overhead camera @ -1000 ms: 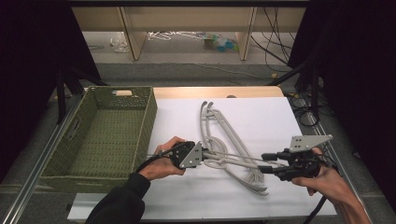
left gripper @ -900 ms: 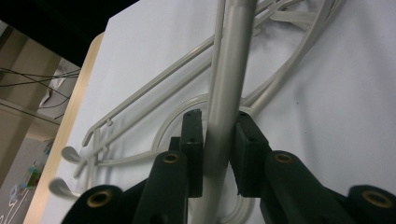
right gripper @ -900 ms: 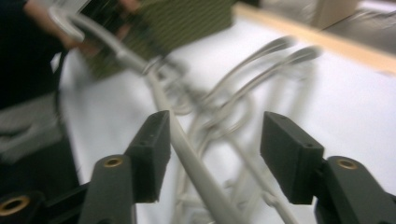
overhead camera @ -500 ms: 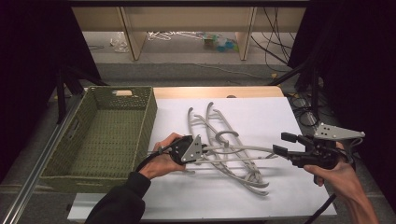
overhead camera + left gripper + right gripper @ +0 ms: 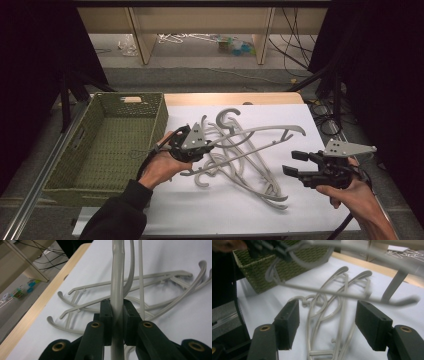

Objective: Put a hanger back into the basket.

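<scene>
Grey plastic coat hanger [image 5: 260, 131], thin curved moulded arms with a hook end, is lifted off the white-covered table [image 5: 320, 220] at its left end, clamped in the left tool [image 5: 204, 145]; in the left gripper view the jaws are pinched tight on one round bar of the grey hanger [image 5: 117, 290], pads flat on both sides. Its far arm hangs out toward the right, above the loose pile of matching grey hangers [image 5: 250, 175] lying tangled on the table. Looks light and stiff, slightly springy, smooth plastic, so probably slippery in the pads and prone to swing or pivot around a single grip point; hooks and notches likely snag on the pile. Best hold seems to be the thicker bar near the hook or neck, not the thin cross rail. Right tool [image 5: 295, 162] stands wide with nothing between its jaws, which have just been opening, apart from the hangers. Green woven rectangular basket [image 5: 75, 165] sits just left of the pile, nothing visible inside.
</scene>
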Demonstrator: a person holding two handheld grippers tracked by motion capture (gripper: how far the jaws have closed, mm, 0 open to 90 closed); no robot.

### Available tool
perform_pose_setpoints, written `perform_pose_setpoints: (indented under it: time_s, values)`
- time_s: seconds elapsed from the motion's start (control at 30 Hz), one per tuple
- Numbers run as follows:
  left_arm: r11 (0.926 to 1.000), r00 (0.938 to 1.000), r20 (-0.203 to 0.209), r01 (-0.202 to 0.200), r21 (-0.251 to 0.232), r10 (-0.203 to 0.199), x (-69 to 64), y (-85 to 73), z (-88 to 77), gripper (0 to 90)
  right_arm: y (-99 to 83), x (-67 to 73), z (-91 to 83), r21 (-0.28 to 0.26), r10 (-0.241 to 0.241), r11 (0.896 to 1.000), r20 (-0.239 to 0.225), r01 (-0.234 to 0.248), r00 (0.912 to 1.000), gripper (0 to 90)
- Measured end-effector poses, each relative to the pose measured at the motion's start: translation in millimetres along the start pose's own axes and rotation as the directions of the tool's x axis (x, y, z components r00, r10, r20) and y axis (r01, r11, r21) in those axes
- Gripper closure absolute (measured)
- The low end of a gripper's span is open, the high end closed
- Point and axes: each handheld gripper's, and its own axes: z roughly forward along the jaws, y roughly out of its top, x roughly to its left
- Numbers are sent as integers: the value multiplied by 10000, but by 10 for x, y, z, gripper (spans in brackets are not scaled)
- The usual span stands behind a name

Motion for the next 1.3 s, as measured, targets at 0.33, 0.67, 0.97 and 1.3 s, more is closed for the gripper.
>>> perform_pose_setpoints:
  time_s: [0.33,0.67,0.97,1.3]
  values:
    - [9900,9898,-346,1368,-355,-1380,220,126,-574,806,-115,93,190,586,-14,9983,-466,41,9989,370]
    - [9786,9724,-1198,1924,-734,-2002,539,16,-1101,806,-165,107,220,917,56,9958,-504,-9,9987,363]
    - [9669,9377,-2366,2417,-817,-2544,860,-314,-1513,807,-225,135,301,1075,76,9942,-487,-23,9988,294]
    - [9624,8874,-3787,2692,-372,-2629,1100,-784,-1819,807,-255,168,365,1266,190,9919,-637,-108,9978,253]
